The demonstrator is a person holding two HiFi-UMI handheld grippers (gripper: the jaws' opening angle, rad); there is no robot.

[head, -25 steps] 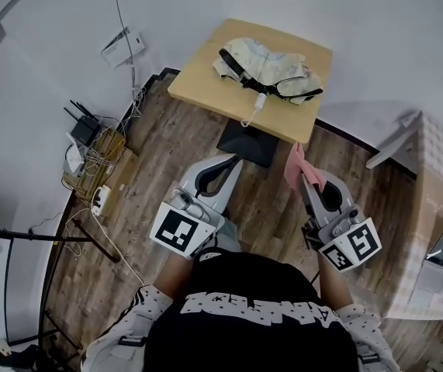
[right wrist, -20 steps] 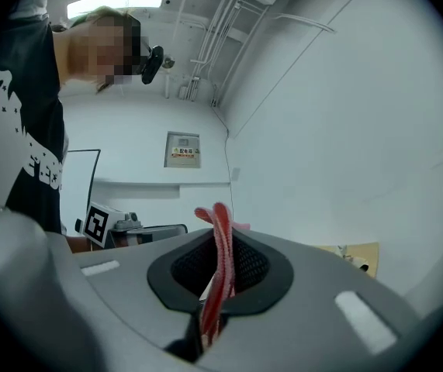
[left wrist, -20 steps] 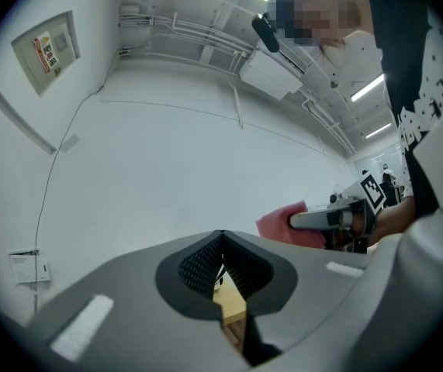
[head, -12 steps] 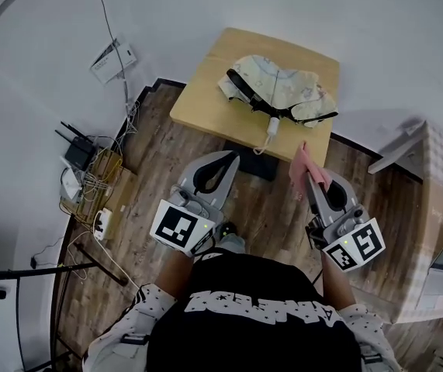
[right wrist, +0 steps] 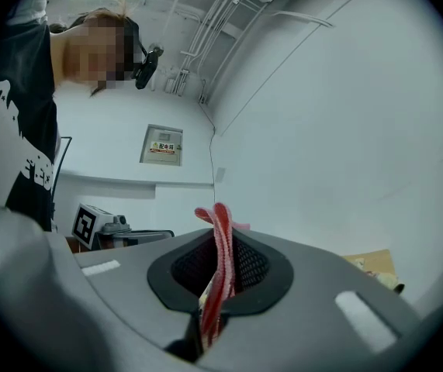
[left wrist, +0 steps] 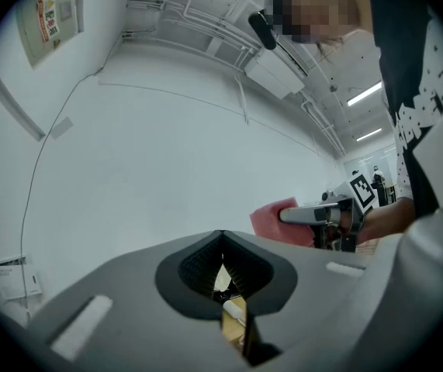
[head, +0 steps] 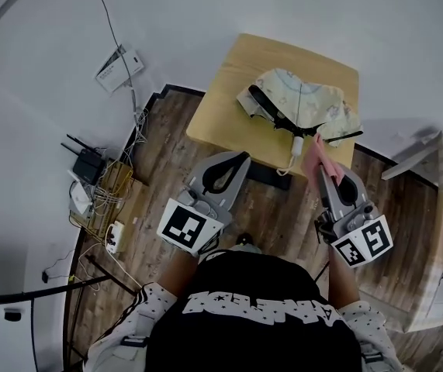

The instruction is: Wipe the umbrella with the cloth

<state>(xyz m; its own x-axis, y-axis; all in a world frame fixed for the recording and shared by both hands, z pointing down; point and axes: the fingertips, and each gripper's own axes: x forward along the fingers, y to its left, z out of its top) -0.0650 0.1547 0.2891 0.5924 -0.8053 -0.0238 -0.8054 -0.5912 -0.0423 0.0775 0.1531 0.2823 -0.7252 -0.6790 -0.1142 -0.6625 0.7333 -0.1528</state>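
A folded pale patterned umbrella with black ribs and a white handle lies on a small wooden table. My right gripper is shut on a pink cloth, held just short of the table's near edge beside the handle. In the right gripper view the cloth stands pinched between the jaws. My left gripper is shut with nothing in it, near the table's front edge. The left gripper view shows its closed jaws and, off to the right, the pink cloth in the other gripper.
White walls stand behind and left of the table. A router, cables and a power strip lie on the wood floor at the left. The black table base sits below the tabletop. A box stands at the right.
Both grippers have moved forward toward the table. The pink cloth now reaches the table's near edge by the umbrella handle. Neither gripper's jaws changed.
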